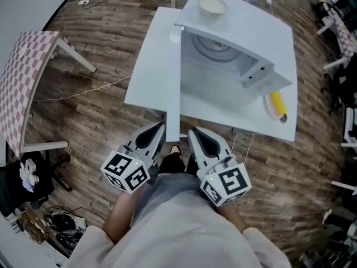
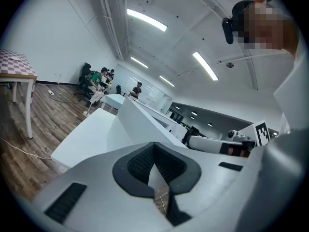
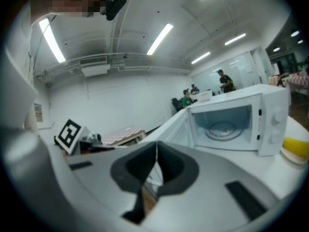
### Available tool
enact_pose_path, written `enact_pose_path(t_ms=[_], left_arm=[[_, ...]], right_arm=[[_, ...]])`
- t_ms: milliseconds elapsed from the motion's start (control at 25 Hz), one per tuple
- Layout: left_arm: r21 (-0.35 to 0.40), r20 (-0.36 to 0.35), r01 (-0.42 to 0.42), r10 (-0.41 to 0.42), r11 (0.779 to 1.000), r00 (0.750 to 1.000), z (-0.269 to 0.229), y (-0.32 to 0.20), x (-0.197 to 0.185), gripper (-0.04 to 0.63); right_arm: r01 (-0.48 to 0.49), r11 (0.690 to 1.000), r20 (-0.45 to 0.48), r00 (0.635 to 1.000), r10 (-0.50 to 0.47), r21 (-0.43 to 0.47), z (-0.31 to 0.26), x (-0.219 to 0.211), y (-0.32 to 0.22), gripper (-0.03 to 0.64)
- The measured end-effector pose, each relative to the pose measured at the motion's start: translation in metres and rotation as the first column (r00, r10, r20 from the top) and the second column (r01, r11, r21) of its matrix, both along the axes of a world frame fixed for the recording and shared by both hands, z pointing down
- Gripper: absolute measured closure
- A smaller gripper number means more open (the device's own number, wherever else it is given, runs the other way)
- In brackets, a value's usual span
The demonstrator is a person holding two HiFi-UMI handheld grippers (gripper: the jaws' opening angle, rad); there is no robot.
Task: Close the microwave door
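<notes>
Nearest, low in the head view: left gripper (image 1: 157,130) and right gripper (image 1: 195,135), held side by side, tips pointing far. Left gripper (image 2: 154,152) jaws pressed together, pads meeting in a thin seam. Right gripper (image 3: 155,153) jaws likewise pressed together.

Between the two tips: near end of the microwave door (image 1: 173,88), swung fully open and seen edge-on from above as a narrow white strip running near to far. Contact between door and either gripper not determinable.

Right of the door: white microwave (image 1: 245,41), cavity exposed, glass turntable (image 1: 215,47) visible inside. Same open cavity confirmed from the right gripper view, door (image 3: 170,125) standing out to its left.

On the microwave top, far side: shallow bowl (image 1: 212,5). On the white table (image 1: 146,71), near right of the microwave: banana (image 1: 278,104) lying on a small plate (image 1: 269,109).

Well to the left, apart from the white table: checkered table (image 1: 23,77) on wood-plank floor (image 1: 95,121), with a cable (image 1: 78,92) trailing across the planks.
</notes>
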State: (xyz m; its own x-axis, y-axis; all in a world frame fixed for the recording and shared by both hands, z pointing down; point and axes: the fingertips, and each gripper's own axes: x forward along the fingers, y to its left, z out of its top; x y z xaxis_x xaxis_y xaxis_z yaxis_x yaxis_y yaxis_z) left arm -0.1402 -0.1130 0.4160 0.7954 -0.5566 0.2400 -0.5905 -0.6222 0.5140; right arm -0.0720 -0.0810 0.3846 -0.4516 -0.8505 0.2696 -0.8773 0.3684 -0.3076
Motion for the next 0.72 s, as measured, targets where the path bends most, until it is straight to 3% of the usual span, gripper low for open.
enact_pose_path(t_ms=[720], left_arm=[[-0.004,-0.002,-0.099,0.099,0.995,0.995,0.002,0.003,0.04,0.581]], right_arm=[[-0.077,0.997,0.016,0.997,0.077,-0.001,0.0,0.035,0.003,0.594]])
